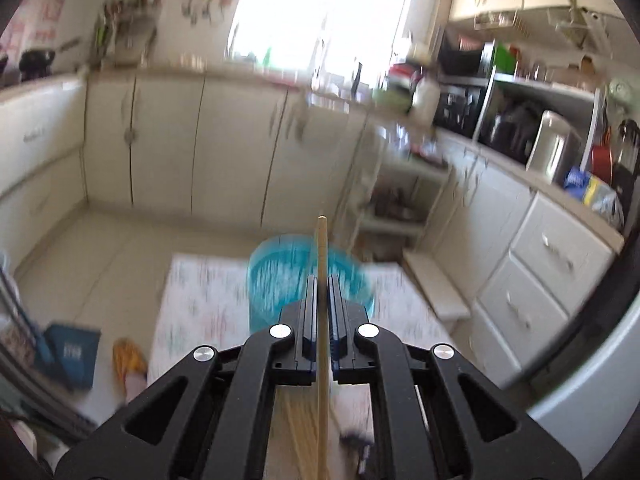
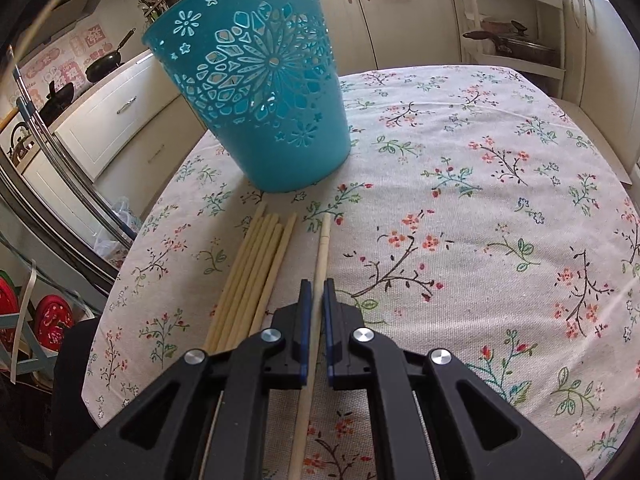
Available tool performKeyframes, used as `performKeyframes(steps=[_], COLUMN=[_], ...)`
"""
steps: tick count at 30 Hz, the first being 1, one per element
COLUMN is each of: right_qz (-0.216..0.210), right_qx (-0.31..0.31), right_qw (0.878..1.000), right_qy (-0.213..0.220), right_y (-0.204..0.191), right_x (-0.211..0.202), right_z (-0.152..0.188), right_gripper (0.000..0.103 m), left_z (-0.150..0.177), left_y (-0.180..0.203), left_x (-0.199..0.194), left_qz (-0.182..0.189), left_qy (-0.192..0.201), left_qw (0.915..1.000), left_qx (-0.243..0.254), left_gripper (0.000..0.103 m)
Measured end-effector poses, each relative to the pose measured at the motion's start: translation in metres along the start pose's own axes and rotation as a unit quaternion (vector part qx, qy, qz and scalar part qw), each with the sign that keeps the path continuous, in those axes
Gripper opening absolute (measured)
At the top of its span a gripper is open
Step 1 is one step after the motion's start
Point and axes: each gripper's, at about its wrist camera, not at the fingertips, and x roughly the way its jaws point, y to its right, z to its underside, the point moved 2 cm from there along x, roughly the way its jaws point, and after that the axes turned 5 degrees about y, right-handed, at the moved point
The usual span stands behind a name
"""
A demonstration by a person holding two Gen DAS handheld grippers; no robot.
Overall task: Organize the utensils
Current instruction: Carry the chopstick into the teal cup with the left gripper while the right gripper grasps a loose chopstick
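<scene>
While teal basket (image 2: 260, 92) stands on floral tablecloth (image 2: 480, 200), left gripper (image 1: 322, 280) jaws clamp one chopstick (image 1: 321, 264), right gripper (image 2: 314, 284) jaws clamp another chopstick (image 2: 322, 248).

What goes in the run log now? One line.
left gripper: shut on chopstick | right gripper: shut on chopstick | basket: upright

Kitchen, cream base cabinets (image 1: 168, 140) wrapping around the walls. Bright window (image 1: 320, 12) over the far counter, blown out, main light source. Pale tiled floor (image 1: 92, 256). Drawer unit (image 1: 552, 272) on the right with a microwave (image 1: 508, 120) on the counter above. Open shelf rack (image 2: 516, 20) holding pans. Worktop covered by a floral cloth (image 2: 480, 208). Left view motion-blurred.
</scene>
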Motion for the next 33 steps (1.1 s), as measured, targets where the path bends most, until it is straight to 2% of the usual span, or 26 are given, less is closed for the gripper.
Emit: performKeyframes(steps=[4,8,12,16,18,24,27,29,31,33], right_qz=[-0.002,-0.008,-0.011,-0.014,-0.015,-0.019,-0.018,-0.018,-0.019,-0.016], right_qx=[0.002,0.009,0.013,0.015,0.016,0.02,0.019,0.018,0.02,0.02], right_qw=[1.0,1.0,1.0,1.0,1.0,1.0,1.0,1.0,1.0,1.0], right_qy=[0.0,0.0,0.0,0.0,0.0,0.0,0.001,0.001,0.001,0.0], right_y=[0.001,0.004,0.003,0.004,0.004,0.007,0.007,0.007,0.008,0.008], right_x=[-0.001,-0.001,-0.001,-0.001,-0.002,-0.002,-0.003,-0.002,-0.002,-0.003], right_z=[0.0,0.0,0.001,0.001,0.0,0.0,0.0,0.0,0.0,-0.001], right_gripper=[0.005,0.005,0.005,0.005,0.005,0.005,0.005,0.005,0.005,0.005], left_z=[-0.038,-0.068,-0.076,-0.063,-0.051,-0.018,-0.006,0.004,0.014,0.032], left_y=[0.012,0.013,0.009,0.008,0.006,-0.003,-0.007,-0.013,-0.018,-0.026], left_x=[0.019,0.035,0.063,0.095,0.11,0.108,0.091,0.071,0.052,0.03], left_qz=[-0.014,-0.046,-0.079,-0.107,-0.117,-0.126,-0.13,-0.141,-0.153,-0.167], left_qy=[0.058,0.112,0.134,0.127,0.105,0.063,0.055,0.059,0.065,0.065], left_qw=[0.9982,0.9927,0.9878,0.986,0.9876,0.9899,0.9898,0.988,0.9858,0.9835], left_qx=[0.006,-0.004,-0.013,0.003,0.012,0.016,0.021,0.021,0.022,0.026], left_gripper=[0.005,0.005,0.005,0.005,0.005,0.007,0.026,0.052,0.061,0.066])
